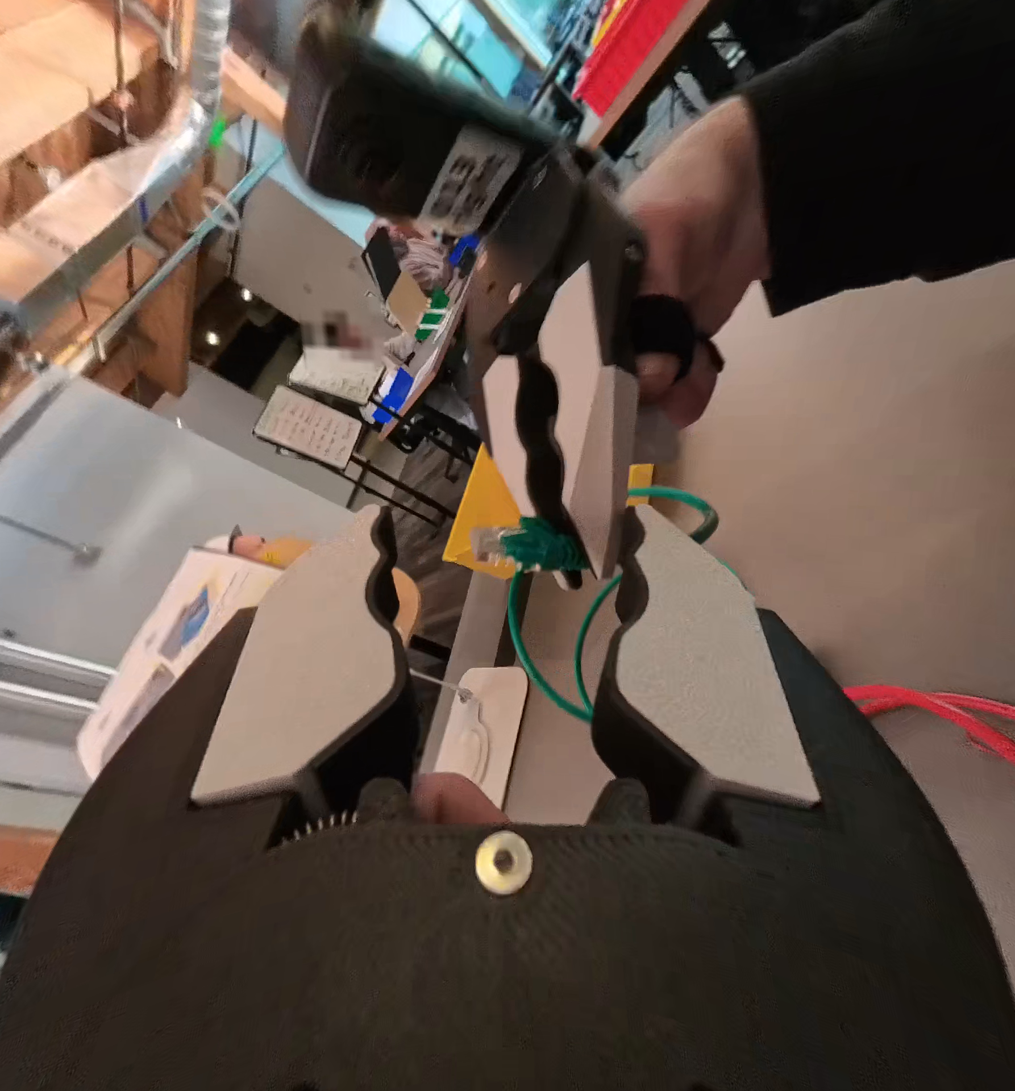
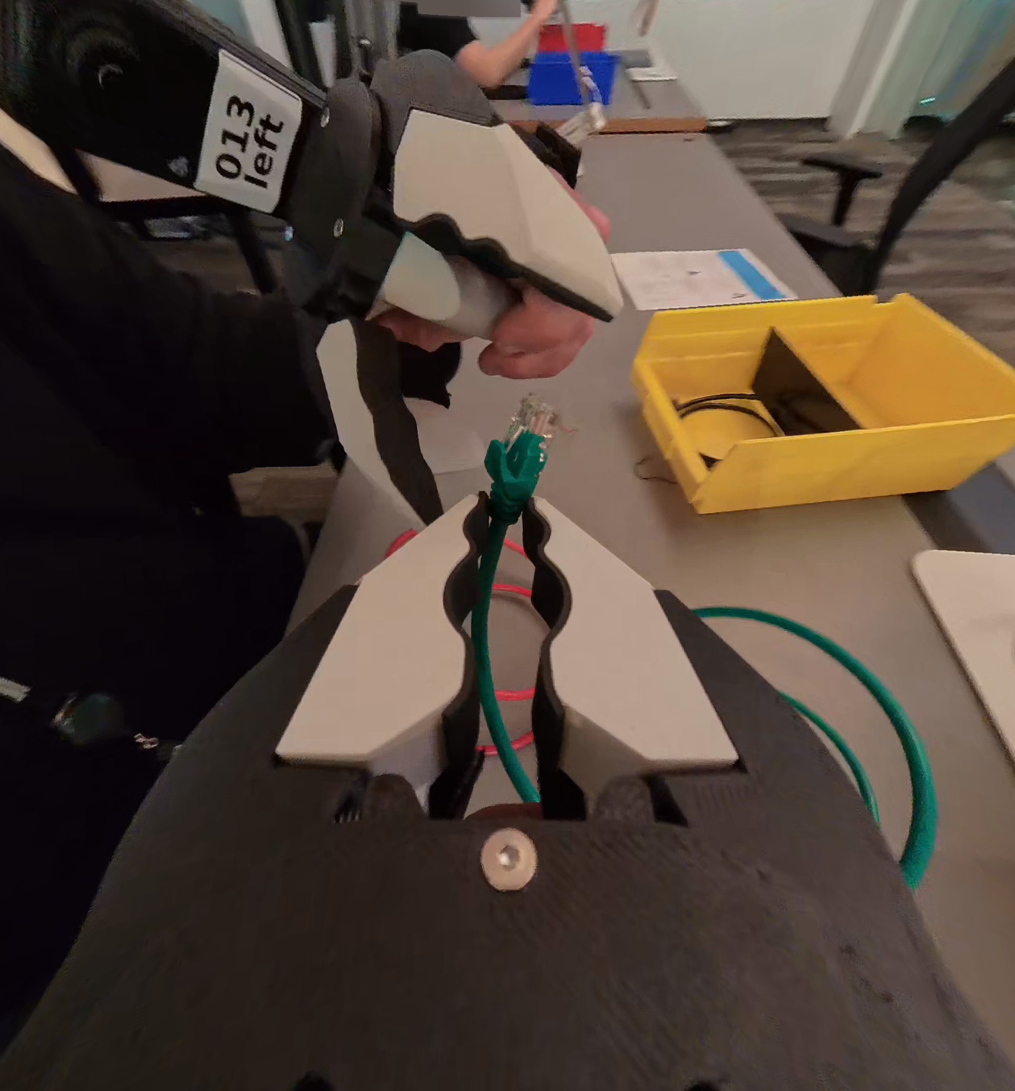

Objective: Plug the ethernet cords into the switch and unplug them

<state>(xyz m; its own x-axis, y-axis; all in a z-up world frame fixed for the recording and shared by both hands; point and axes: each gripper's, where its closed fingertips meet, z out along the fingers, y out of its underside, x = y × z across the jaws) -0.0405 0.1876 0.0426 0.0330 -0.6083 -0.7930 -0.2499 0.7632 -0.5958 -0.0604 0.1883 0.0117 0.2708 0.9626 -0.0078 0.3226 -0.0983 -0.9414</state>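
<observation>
My right gripper [image 2: 502, 502] is shut on a green ethernet cord [image 2: 847, 649] just behind its plug. The clear plug with a green boot [image 2: 523, 448] sticks out past the fingertips, held above the grey table [image 2: 729, 561]. The rest of the cord loops on the table to the right. My left gripper [image 1: 511, 531] is open and empty, pointing at the plug [image 1: 529, 546] held by the right gripper [image 1: 576, 567]. One of its white fingers [image 2: 493, 195] shows in the right wrist view, above and left of the plug. I cannot make out a switch.
A yellow bin [image 2: 818, 472] with a black divider and a black cable stands on the table to the right. A pink cord [image 2: 511, 590] lies coiled under the right gripper. A white flat rounded object [image 2: 995, 637] lies at the right edge. Paper and office chairs are farther back. My two grippers' fingertips are within a few centimetres of each other.
</observation>
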